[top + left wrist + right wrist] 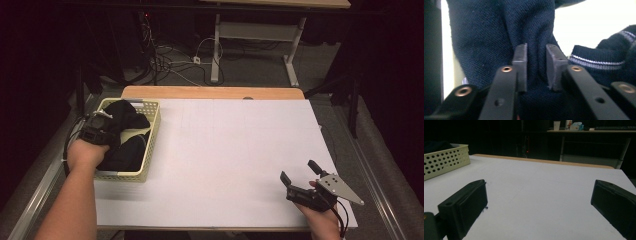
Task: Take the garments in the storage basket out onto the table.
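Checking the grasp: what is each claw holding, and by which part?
The left claw pinches a fold of the dark blue garment in the basket. The right claw is open, holding nothing.

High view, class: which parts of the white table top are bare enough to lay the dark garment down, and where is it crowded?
Bare: the white table top between the basket and the right gripper. Crowded: the left edge, where the left gripper pinches the dark garment in the basket.

garment (pixel 125 131) in basket (pixel 152 131) | basket at table (pixel 225 150) left edge | right gripper (pixel 299 174) near-right corner
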Demonstrator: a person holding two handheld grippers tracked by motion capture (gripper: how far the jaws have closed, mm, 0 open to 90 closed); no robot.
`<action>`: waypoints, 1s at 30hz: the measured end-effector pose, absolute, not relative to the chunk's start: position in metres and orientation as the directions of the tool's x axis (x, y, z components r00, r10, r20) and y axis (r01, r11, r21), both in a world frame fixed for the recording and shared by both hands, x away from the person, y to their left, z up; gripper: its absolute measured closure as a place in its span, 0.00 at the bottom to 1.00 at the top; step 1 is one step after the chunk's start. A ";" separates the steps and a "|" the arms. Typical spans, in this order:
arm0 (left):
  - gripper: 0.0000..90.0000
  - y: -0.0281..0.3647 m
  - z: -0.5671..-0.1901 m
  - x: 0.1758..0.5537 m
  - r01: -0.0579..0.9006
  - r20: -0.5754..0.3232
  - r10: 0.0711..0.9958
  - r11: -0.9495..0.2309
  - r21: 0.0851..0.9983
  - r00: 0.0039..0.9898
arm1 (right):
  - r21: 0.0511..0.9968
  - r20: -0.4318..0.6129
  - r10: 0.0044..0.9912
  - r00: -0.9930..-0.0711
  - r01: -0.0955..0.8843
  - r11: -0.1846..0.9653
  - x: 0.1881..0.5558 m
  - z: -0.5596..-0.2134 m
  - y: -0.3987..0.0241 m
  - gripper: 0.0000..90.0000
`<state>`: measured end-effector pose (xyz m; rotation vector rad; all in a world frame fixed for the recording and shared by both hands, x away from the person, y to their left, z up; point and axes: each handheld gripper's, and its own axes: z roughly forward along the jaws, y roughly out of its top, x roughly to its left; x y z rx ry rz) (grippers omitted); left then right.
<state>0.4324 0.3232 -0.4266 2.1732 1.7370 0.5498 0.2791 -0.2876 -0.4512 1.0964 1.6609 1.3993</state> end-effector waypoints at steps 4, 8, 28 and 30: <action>0.86 0.323 -0.426 0.430 0.849 0.070 0.975 -0.217 0.481 0.210 | 0.985 0.014 0.917 -0.398 0.163 0.056 0.278 -0.450 -0.289 0.02; 0.87 0.319 -0.424 0.429 0.835 0.043 0.970 -0.230 0.500 0.241 | 0.985 0.018 0.919 -0.393 0.163 0.051 0.278 -0.450 -0.290 0.02; 0.87 0.308 -0.429 0.430 0.788 -0.085 0.918 -0.283 0.547 0.388 | 0.981 0.002 0.912 -0.409 0.176 0.076 0.284 -0.454 -0.279 0.02; 0.87 0.308 -0.429 0.430 0.788 -0.085 0.917 -0.283 0.547 0.389 | 0.982 0.005 0.912 -0.410 0.176 0.074 0.285 -0.454 -0.279 0.02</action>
